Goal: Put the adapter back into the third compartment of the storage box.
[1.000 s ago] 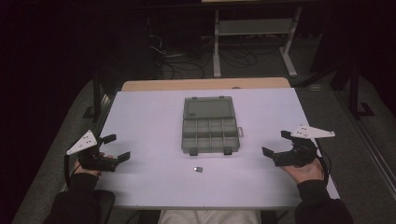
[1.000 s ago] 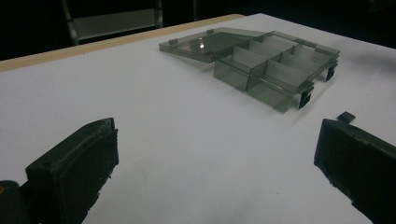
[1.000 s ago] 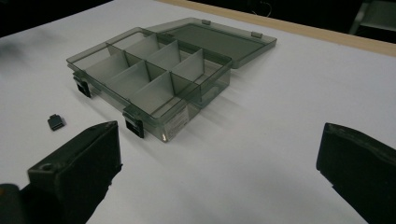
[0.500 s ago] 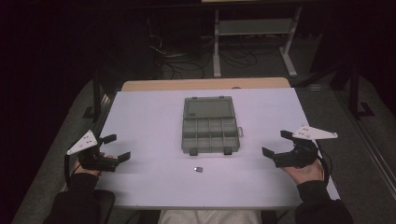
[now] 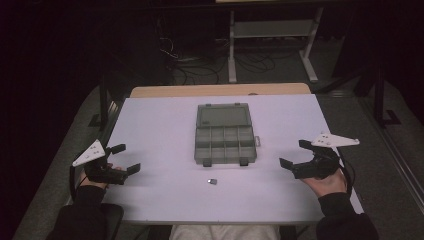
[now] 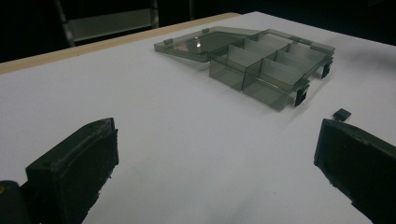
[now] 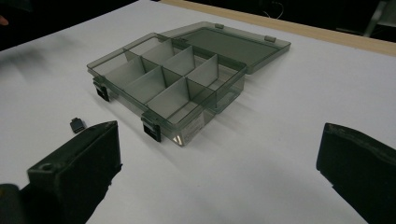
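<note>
The small black piece (image 5: 212, 181) lies on the table (image 5: 150, 125) just before the open organizer box (image 5: 225, 142). Your left gripper (image 5: 127, 160) and right gripper (image 5: 291, 156), both wide, rest well apart; approach low, since it looks thin.

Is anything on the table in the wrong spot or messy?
One small dark piece lies loose on the table, just in front of the open, empty box, not in a compartment. Nothing looks spilled or broken.
</note>
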### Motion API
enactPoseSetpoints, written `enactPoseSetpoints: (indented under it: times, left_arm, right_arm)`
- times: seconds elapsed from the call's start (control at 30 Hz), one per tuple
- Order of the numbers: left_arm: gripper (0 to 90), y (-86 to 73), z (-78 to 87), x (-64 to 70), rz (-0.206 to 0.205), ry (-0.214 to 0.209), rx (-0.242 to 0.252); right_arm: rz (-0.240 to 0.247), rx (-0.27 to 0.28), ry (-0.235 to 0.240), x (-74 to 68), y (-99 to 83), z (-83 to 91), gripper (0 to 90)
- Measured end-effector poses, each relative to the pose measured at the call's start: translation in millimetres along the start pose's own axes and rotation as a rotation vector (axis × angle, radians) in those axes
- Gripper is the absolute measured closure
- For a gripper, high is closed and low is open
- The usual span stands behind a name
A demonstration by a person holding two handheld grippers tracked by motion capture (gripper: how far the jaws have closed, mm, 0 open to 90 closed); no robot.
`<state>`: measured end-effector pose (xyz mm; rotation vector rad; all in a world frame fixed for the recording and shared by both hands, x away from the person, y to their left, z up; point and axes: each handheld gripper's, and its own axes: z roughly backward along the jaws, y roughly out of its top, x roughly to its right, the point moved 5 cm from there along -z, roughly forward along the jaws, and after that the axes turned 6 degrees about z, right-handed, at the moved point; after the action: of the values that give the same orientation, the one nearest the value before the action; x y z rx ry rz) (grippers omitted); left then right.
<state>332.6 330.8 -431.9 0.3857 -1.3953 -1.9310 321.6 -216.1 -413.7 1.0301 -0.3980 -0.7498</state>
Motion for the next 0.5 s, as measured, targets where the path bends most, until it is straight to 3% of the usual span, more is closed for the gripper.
enactPoseSetpoints:
  times: [0.5]
  left_arm:
    - [0.0, -1.1, 1.4, -2.4, 0.019, 0.01, 0.002]
  right_arm:
    - [0.043, -0.042, 0.061, -19.9, 18.3, -9.3, 0.0]
